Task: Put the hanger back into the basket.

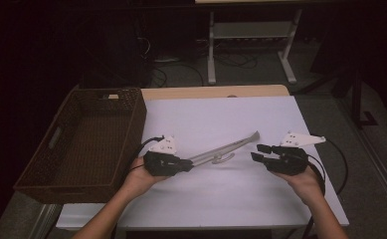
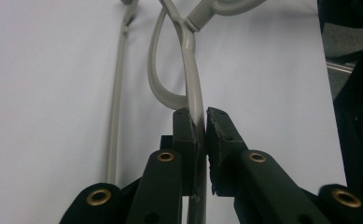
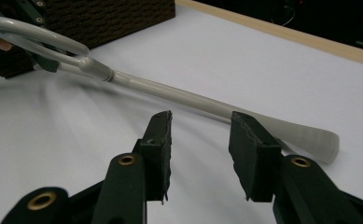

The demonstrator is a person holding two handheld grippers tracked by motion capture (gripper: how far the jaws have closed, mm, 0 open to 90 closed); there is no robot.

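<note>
Gripping the looped handle end of a long grey shoehorn (image 1: 224, 149), the left gripper (image 1: 187, 163) has its jaws clamped tight on the thin rim of the loop; in the left gripper view the pads pinch the handle (image 2: 194, 100) between them with no gap showing. The shoehorn runs from that grip up and to the right across the white table (image 1: 221, 119), its flat blade end pointing toward the far right and lying near the right gripper (image 1: 256, 152). Its shadow falls on the table just under the shaft, so the handle end looks lifted off the surface; whether the blade tip touches the table cannot be told.

The right gripper hovers just beside the blade end, jaws parted with nothing between them. In the right gripper view the shoehorn (image 3: 184, 95) crosses beyond the two fingertips, the broad blade to the right, just past the right pad (image 3: 251, 154), and the looped handle away at the upper left. The pads do not touch it.

A brown woven basket (image 1: 61, 164) sits at the left edge of the table, close beside the left hand (image 1: 139, 177). The right hand (image 1: 305, 181) holds its gripper low over the table's right side, well apart from the basket.
</note>
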